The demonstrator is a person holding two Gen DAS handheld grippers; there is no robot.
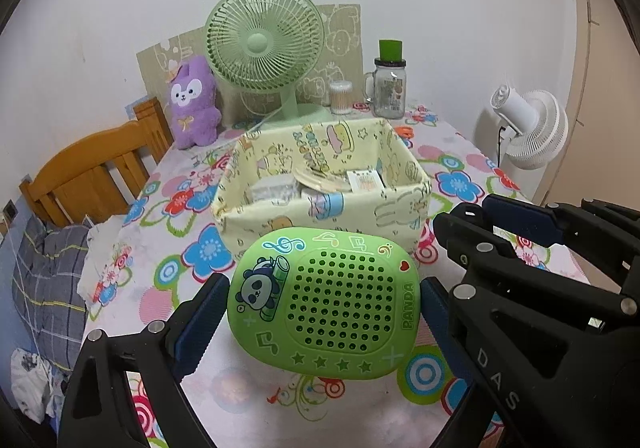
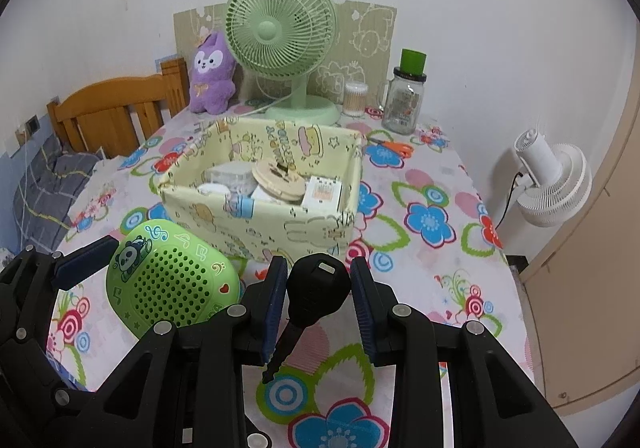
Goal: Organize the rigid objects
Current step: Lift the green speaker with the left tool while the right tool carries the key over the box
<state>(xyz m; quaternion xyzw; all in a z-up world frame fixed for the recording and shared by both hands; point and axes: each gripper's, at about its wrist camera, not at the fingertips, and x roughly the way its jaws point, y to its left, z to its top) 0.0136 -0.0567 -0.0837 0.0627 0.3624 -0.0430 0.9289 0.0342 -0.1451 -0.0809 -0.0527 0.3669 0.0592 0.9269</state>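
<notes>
My left gripper (image 1: 322, 308) is shut on a green panda speaker (image 1: 324, 304) and holds it above the table, just in front of the yellow fabric basket (image 1: 320, 207). My right gripper (image 2: 319, 288) is shut on a black key (image 2: 312, 296), its blade hanging down. The speaker (image 2: 172, 288) and the left gripper (image 2: 160, 280) show at the left of the right wrist view. The basket (image 2: 260, 219) holds several small items, among them a round beige piece (image 2: 280, 179) and a white box (image 2: 322, 191).
A green desk fan (image 2: 280, 39), a purple plush (image 2: 210, 75), a cotton swab jar (image 2: 355, 97) and a glass mug jar (image 2: 404, 99) stand at the table's back. Orange scissors (image 2: 394, 147) lie behind the basket. A wooden bed frame (image 2: 116, 107) is left, a white fan (image 2: 552, 183) right.
</notes>
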